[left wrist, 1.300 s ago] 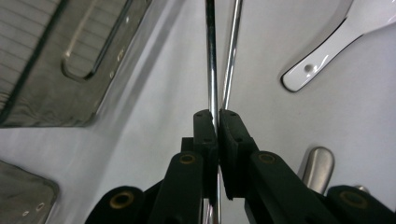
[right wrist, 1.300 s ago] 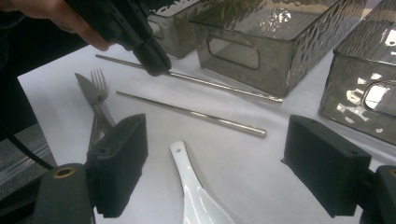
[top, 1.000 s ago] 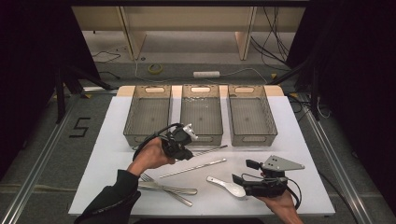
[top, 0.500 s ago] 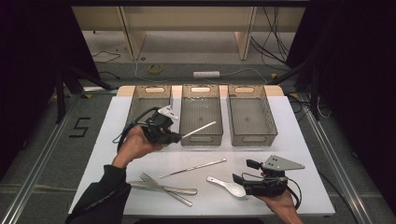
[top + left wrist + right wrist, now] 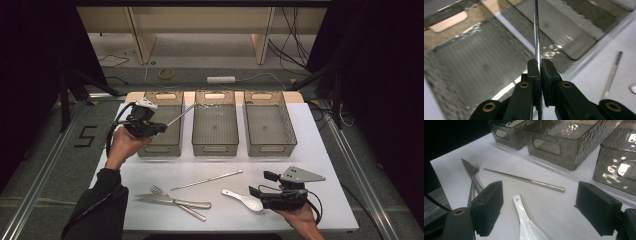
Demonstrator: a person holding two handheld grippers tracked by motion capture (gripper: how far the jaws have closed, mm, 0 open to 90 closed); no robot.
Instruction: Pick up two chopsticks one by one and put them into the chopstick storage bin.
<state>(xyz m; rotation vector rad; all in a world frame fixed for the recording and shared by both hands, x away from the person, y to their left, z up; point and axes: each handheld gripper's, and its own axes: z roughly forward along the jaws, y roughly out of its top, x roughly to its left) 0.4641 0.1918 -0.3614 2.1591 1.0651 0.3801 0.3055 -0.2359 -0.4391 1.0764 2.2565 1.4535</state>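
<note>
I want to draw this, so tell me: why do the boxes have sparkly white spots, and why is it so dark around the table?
Right gripper view: light glints off the rippled clear bins. Left gripper view: the same glare, and the bin floor looks smeared and soft behind the chopstick. High view: the white table is lit, its surroundings black.

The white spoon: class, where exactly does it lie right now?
In the high view the white spoon lies on the table near its front edge, right of the fork and just left of the open right hand-held gripper.
</note>
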